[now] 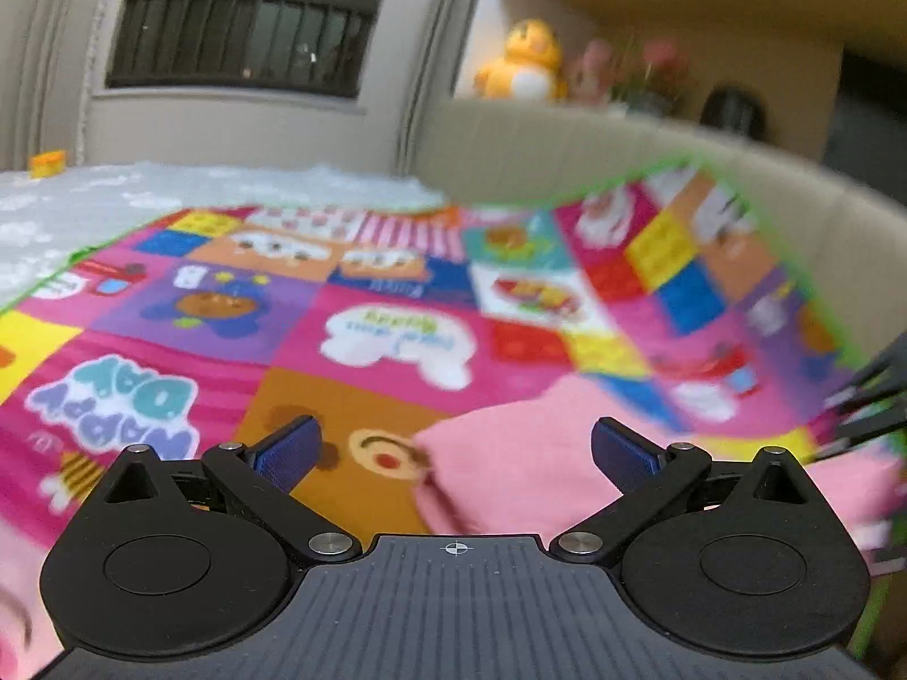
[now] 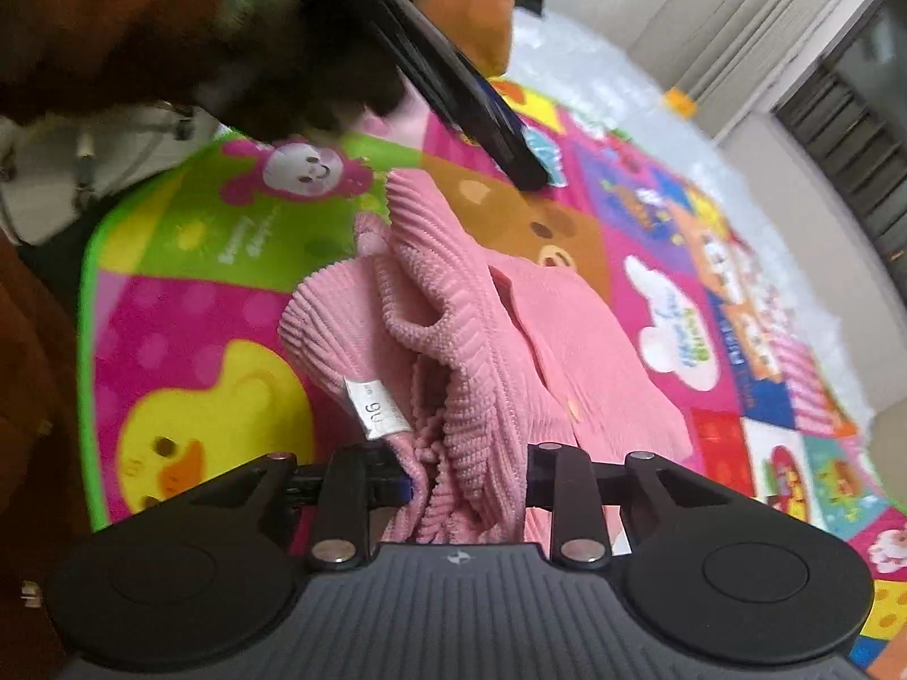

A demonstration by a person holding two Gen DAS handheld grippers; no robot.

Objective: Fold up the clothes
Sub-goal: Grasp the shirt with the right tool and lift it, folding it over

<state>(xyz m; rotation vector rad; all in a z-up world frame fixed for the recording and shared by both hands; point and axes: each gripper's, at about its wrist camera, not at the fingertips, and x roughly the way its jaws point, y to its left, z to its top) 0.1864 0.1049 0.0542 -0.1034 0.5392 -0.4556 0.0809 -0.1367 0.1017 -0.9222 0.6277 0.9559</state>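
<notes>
Two blue-padded fingers of the left gripper (image 1: pixel 456 453) spreading wide in the left wrist view, gripping nothing, hovering over the colourful play mat (image 1: pixel 238 311), with the pink knitted garment (image 1: pixel 510 470) lying blurred just ahead between and beyond them. Showing also a yellow plush toy (image 1: pixel 524 62) on the far shelf. Turning to the right wrist view: right gripper (image 2: pixel 467 479) pinching tight on bunched pink ribbed fabric near its white size label (image 2: pixel 375 408), garment (image 2: pixel 499 334) crumpled on the mat (image 2: pixel 187 294), the left gripper (image 2: pixel 448 79) hanging blurred above.
</notes>
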